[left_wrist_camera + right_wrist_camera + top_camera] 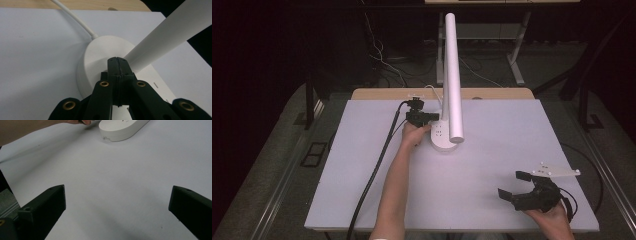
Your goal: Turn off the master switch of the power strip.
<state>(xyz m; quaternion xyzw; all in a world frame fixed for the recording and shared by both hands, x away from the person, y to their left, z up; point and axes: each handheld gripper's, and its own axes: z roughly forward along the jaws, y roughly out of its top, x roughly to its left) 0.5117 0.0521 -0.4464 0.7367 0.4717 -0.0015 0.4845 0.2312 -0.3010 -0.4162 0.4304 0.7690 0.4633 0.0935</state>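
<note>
— white desk lamp (448, 100) stands at the far middle of the pale table (362, 190), its base (105, 53) on the mat?
— yes. left gripper (428, 118) sits over that base, jaws pressed together on nothing.
— and the right gripper (511, 186)?
— near right corner, jaws spread wide and empty, well apart from the lamp.

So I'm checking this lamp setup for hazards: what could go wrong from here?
The left tool, jaws shut, sits at the lamp base; pushing might slide the base across the white mat or tip the tall lamp arm. The white cord runs off behind and could snag. The right tool rests open, well away, so it cannot steady anything.
</note>
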